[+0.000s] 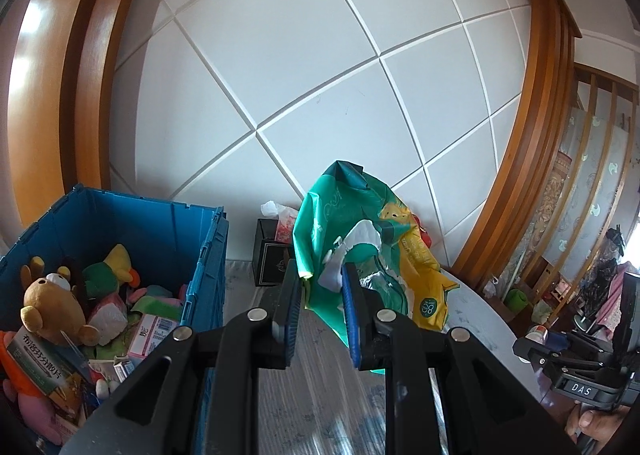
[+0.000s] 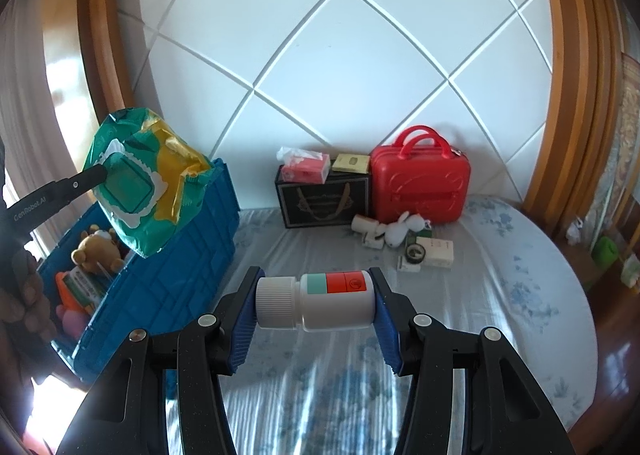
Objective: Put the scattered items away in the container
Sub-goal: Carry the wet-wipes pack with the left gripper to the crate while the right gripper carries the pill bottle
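The left claw (image 1: 320, 295) pinches a thin fold of a green-and-yellow wet-wipes pack (image 1: 360, 239), a soft, crinkly plastic pouch with a white resealable flap, which hangs above the open blue plastic crate (image 2: 168, 255) at the left side of the bed (image 2: 500, 279). Because only a slip of slack film is caught, the pack could slide free or swing and land on the crate's ribbed rim instead of inside. The right claw (image 2: 316, 301) clamps a white pill bottle (image 2: 320, 301) end to end, ridged cap against one pad and base against the other, above the middle of the bed; its smooth, hard, round body could twist or squirt out if tilted. The crate already holds plush toys, including a brown teddy bear (image 1: 52, 307), and medicine boxes, so a dropped bottle might bounce off them. More boxes and a white plush rabbit (image 2: 400, 231) lie near the far edge, before a glossy red case (image 2: 420, 183).
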